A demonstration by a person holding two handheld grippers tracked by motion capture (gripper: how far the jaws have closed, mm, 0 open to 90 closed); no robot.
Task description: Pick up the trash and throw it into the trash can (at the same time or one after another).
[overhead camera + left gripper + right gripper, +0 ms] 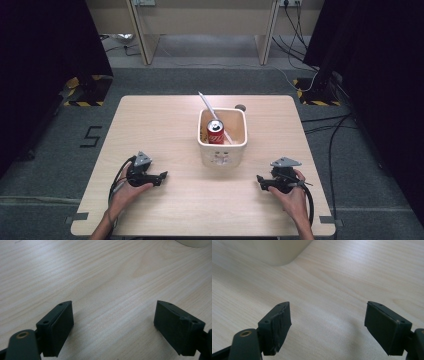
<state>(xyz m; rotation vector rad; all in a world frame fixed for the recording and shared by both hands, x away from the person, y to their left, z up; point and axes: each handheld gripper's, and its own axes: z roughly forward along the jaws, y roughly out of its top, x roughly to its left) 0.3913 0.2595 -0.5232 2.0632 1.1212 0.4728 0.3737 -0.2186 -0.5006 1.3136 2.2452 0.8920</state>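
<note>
The left tool (164, 176) is being held low over the pale wooden tabletop (170, 125) by the person's left hand (131, 189), seen from the high view, its jaws being pointed toward the middle of the tabletop. In the left gripper view the same left tool (113, 326) is being shown with its jaws spread wide, bare wood grain lying between them and nothing being gripped. At the centre of the tabletop a white square container (222, 150) is being displayed, well apart from both tools and roughly midway between them. A red cola can (216, 132) is being kept upright inside it, at the left side, and a white utensil handle (206, 104) is being leaned out over its back rim. A corner of the container (269, 251) is being caught at the top of the right gripper view. To the right, the right tool (259, 180) is being held by the person's right hand (294, 196), its jaws being aimed inward toward the left tool. In the right gripper view the right tool (327, 325) is likewise being shown wide open over bare wood.
</note>
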